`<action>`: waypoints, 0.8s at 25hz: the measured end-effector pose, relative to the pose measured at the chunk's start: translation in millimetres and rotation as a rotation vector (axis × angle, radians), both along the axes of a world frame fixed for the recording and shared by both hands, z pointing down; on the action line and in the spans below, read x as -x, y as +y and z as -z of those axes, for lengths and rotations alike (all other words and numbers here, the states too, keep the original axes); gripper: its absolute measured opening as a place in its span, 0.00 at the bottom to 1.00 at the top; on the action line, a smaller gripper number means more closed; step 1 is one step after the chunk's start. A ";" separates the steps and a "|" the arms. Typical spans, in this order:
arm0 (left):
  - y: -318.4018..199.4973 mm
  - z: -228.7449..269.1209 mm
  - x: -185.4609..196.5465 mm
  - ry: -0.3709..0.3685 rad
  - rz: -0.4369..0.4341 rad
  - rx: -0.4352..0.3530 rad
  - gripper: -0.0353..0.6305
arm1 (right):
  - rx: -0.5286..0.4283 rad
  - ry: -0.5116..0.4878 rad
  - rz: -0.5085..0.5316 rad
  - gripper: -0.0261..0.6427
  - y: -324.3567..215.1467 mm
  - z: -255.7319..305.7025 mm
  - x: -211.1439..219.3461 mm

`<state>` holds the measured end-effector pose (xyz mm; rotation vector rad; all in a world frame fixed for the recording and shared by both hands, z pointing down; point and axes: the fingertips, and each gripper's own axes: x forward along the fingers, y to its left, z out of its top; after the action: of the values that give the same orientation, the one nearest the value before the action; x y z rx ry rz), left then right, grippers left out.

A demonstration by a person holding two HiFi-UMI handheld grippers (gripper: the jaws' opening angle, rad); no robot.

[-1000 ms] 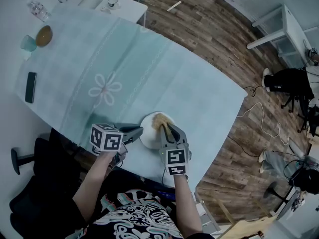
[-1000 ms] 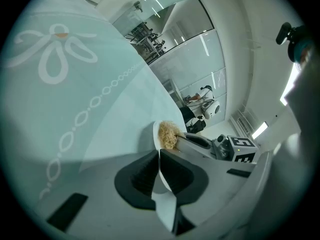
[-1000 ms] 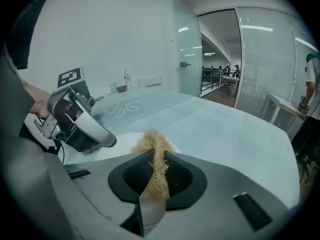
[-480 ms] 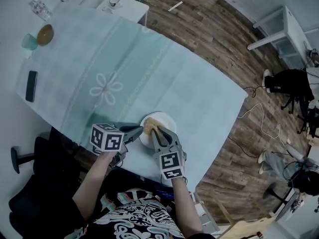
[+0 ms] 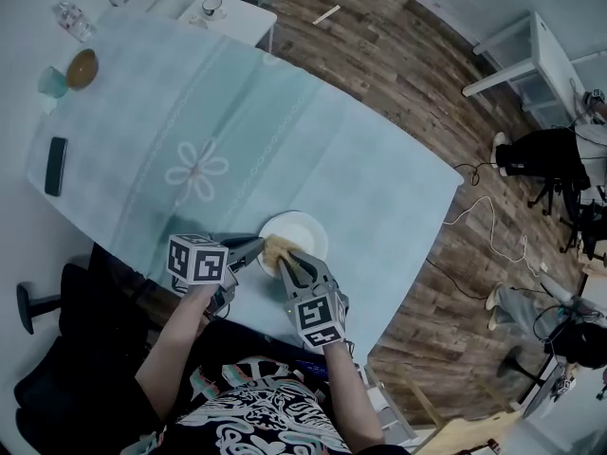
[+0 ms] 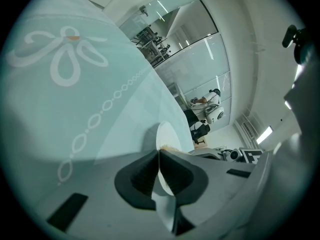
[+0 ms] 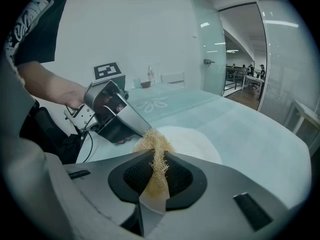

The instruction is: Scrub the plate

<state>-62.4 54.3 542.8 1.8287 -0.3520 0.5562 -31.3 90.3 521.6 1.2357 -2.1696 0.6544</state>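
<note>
My right gripper (image 5: 287, 262), pinching the tan fibrous scrub pad (image 5: 276, 248), has slid it toward my left gripper (image 5: 258, 245), clamped on the rim of the round white plate (image 5: 307, 230) on the pale green tablecloth (image 5: 360, 188); I judge this mid-scrub, so next I should sweep back across.

On my screen the head view is evenly lit, cool and fairly sharp, with the white plate (image 5: 305, 229) close to blown out and the wooden floor (image 5: 398, 74) bowing toward the corners. Both gripper views are fisheye circles with black corners. The left one has glaring strip lights (image 6: 162, 6) at upper centre and a soft shadow across the tablecloth (image 6: 45, 134) at lower left, while the right one shows the scrub pad (image 7: 152, 143) crisp at centre, its lower left edge soft.
</note>
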 end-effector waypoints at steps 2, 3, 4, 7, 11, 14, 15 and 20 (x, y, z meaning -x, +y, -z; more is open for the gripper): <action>-0.7 0.2 0.0 -0.003 0.007 0.001 0.07 | 0.001 0.003 0.027 0.13 3.8 1.8 2.7; -1.1 0.3 -0.1 -0.005 0.008 0.000 0.07 | 0.002 0.006 0.039 0.13 6.0 2.1 3.8; -1.2 0.4 -0.1 -0.008 0.008 0.000 0.07 | 0.004 0.009 0.049 0.13 8.2 1.9 4.5; -1.1 0.1 -0.1 -0.014 0.007 0.002 0.07 | 0.010 0.019 0.060 0.13 13.1 0.4 3.2; -2.0 -0.6 -0.2 -0.016 0.007 0.001 0.07 | 0.014 0.039 0.066 0.13 16.3 -0.3 -2.6; -1.1 -0.6 0.1 -0.017 0.004 0.004 0.07 | 0.020 0.048 0.045 0.13 19.2 -1.5 -12.4; -1.0 -0.6 0.0 -0.016 0.002 0.005 0.07 | 0.022 0.050 0.034 0.13 19.9 -2.4 -16.6; -0.7 -1.7 0.7 -0.018 -0.005 0.005 0.07 | 0.026 0.060 -0.012 0.13 19.6 -4.0 -33.3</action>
<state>-63.1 53.6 544.5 1.8214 -0.3581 0.5768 2.0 109.9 525.7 1.2403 -2.0998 0.6400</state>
